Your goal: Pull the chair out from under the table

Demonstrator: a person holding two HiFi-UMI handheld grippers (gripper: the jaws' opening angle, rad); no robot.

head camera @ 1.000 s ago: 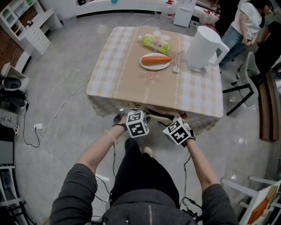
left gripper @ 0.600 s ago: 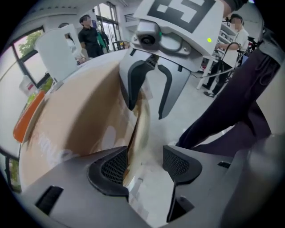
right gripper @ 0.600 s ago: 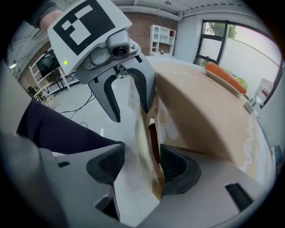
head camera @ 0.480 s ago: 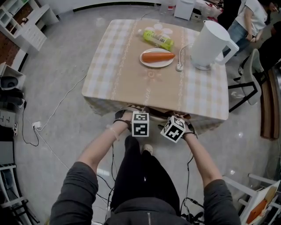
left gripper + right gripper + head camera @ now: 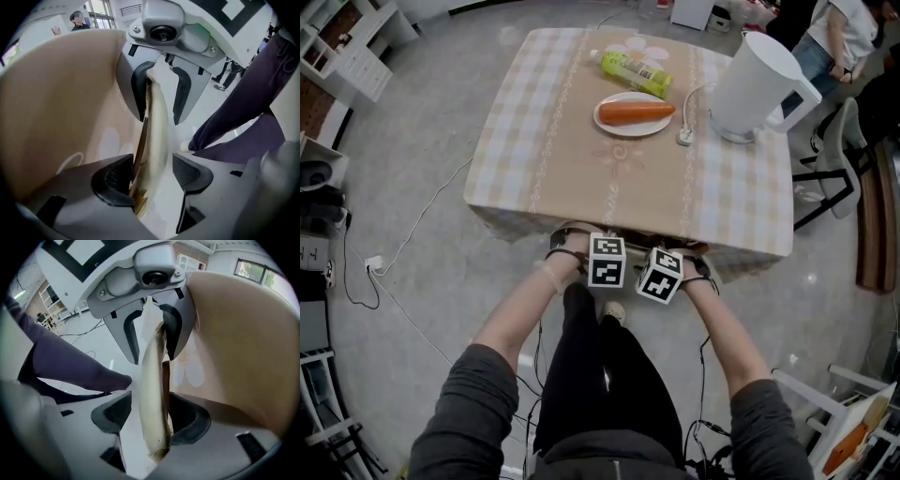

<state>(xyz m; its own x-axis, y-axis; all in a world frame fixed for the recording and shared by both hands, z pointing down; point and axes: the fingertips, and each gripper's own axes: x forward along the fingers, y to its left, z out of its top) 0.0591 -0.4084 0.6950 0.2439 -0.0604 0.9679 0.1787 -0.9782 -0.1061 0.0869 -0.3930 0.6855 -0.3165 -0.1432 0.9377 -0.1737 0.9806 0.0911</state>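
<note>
The chair is pushed under the table (image 5: 544,131), and only the top edge of its backrest (image 5: 154,117) shows. Both grippers point steeply down over that edge at the table's near side. My left gripper (image 5: 151,177) is open and the backrest stands between its jaws, close against the left pad (image 5: 112,180), with a gap to the other pad. My right gripper (image 5: 150,417) is open too and straddles the same cream and wood edge (image 5: 152,380). In the head view the left gripper (image 5: 606,255) and right gripper (image 5: 661,270) sit side by side, hiding most of the backrest.
On the checked tablecloth stand a white kettle (image 5: 759,84), a plate with a carrot (image 5: 633,112) and a green bottle (image 5: 630,67). My legs (image 5: 600,375) are right behind the chair. Cables (image 5: 412,253) trail on the floor at left. A person (image 5: 839,37) and another chair (image 5: 834,159) are at right.
Both grippers have sunk towards the table's near edge and drawn closer together. The chair's backrest, visible beside them a second ago, is now mostly hidden under them.
</note>
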